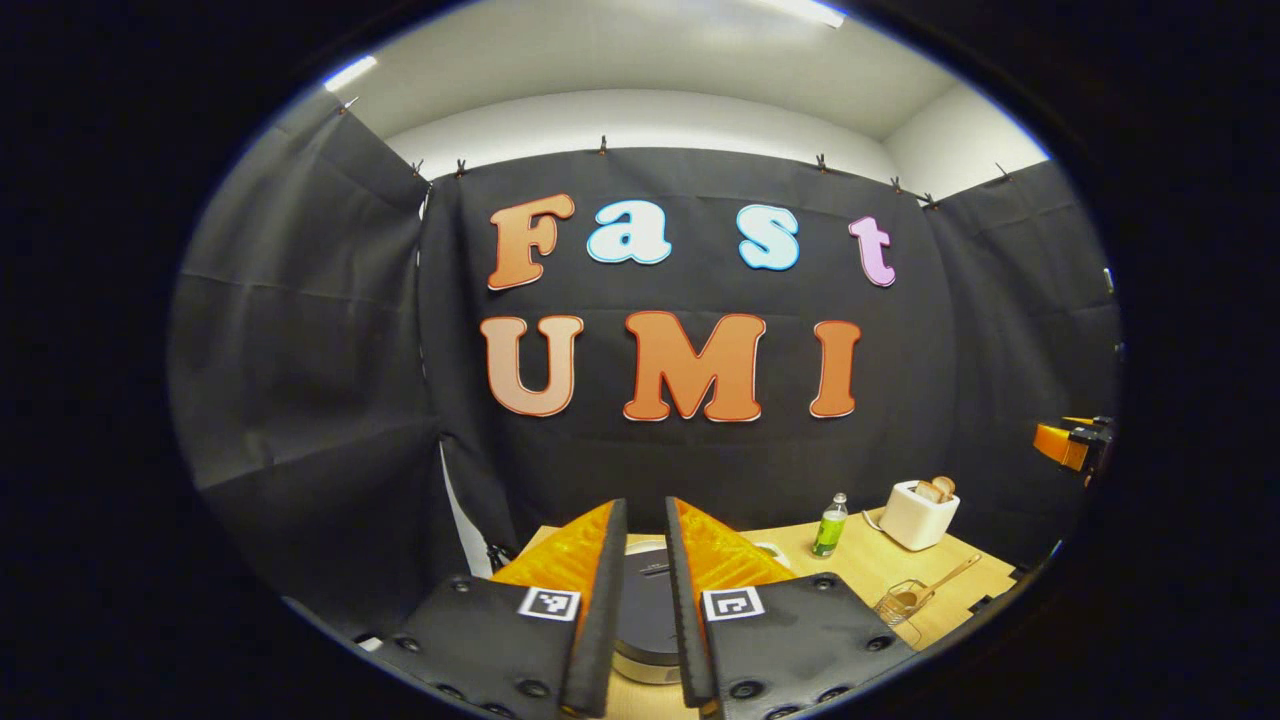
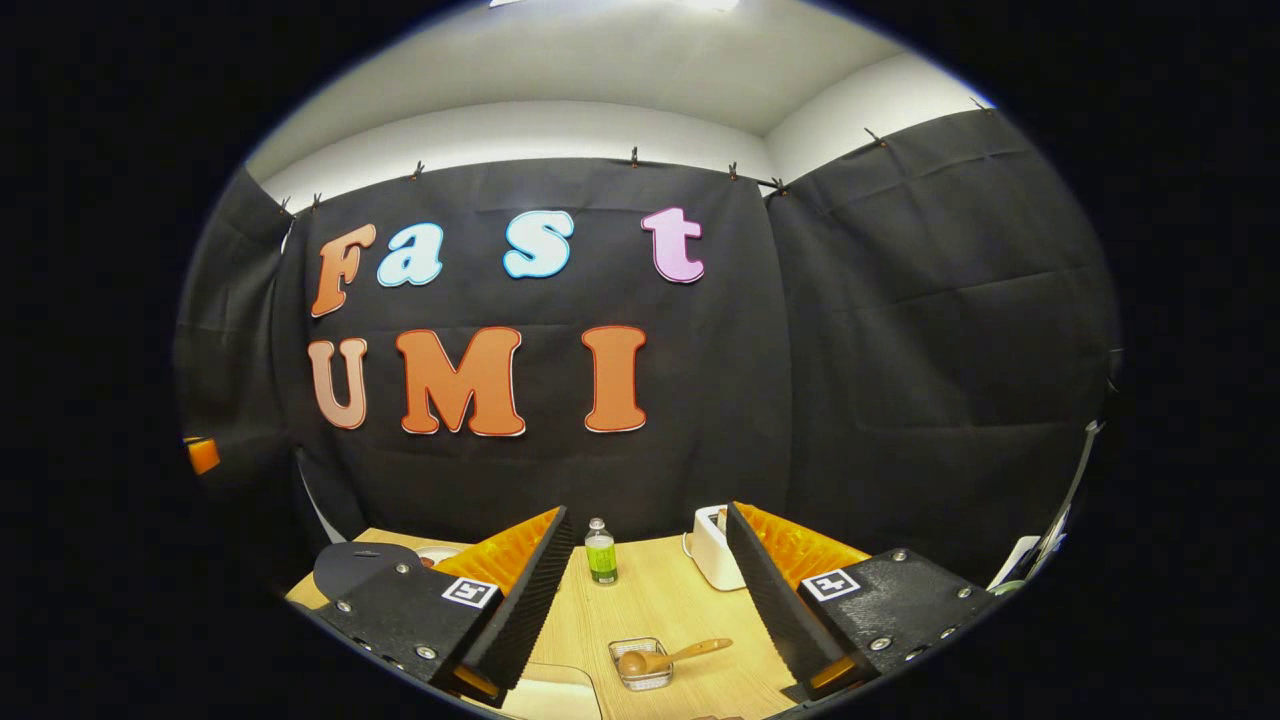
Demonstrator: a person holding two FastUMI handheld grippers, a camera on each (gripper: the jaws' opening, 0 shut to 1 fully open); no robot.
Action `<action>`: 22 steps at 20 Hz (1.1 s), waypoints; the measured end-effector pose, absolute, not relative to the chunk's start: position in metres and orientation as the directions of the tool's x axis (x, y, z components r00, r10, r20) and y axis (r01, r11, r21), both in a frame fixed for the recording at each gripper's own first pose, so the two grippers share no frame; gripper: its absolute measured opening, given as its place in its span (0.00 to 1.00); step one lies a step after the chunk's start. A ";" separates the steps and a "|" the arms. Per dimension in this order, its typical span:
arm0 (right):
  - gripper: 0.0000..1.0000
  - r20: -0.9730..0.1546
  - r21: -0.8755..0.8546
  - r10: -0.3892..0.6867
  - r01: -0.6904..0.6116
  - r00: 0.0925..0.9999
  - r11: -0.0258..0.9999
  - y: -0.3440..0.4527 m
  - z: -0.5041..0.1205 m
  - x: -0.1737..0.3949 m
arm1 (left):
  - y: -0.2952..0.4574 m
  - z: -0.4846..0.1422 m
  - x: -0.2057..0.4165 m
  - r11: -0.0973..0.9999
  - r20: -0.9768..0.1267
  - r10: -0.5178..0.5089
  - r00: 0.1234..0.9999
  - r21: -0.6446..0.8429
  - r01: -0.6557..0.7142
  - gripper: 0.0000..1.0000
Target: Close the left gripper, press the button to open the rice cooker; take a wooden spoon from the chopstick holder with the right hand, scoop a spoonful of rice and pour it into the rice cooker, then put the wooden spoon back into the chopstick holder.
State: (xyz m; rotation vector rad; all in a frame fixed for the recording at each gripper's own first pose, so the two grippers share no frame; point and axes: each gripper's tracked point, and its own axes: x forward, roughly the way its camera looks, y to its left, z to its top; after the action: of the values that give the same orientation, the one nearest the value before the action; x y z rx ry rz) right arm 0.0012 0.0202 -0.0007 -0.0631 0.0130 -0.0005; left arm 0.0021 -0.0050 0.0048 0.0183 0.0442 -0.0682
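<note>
**A:** What carries it all?

**B:** A pale wooden table (image 2: 660, 600) set against the booth's black cloth wall. Biggest on it is the rice cooker (image 1: 645, 610), lid down, near the table's left edge. In the left gripper view it sits straight ahead, seen through the gap between the fingers.

**A:** Next in size?

**B:** A white toaster (image 1: 915, 515) with bread in its slots, toward the back right corner. Then a green bottle (image 2: 600, 552) with a pale cap, upright near the back edge, between cooker and toaster.

**A:** Any writing to read?

**B:** The bottle's label is too small to make out. Each gripper finger carries a square black-and-white marker, with no words.

**A:** And the spoon?

**B:** The wooden spoon (image 2: 670, 657) rests in the chopstick holder (image 2: 640, 663), a small wire basket toward the front of the table, probably bowl down, its handle leaning out to the right.

**A:** The grippers?

**B:** The left gripper (image 1: 640, 560) is held level, aimed at the cooker, jaws nearly together with a narrow gap and nothing between them. The right gripper (image 2: 648, 570) hangs above the table, jaws spread wide and empty, bottle and holder visible between them.
</note>
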 end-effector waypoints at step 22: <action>0.95 -0.091 -0.095 -0.070 0.061 0.993 0.994 -0.006 -0.031 0.017 | -0.086 -0.159 0.058 0.964 -0.397 -0.264 0.879 -0.090 0.249 0.04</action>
State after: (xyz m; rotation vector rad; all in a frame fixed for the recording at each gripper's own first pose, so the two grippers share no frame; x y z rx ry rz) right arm 0.0170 -0.0059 -0.0310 -0.0919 0.0943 -0.0660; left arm 0.0576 -0.0858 -0.1591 -0.0371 0.4185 -0.2678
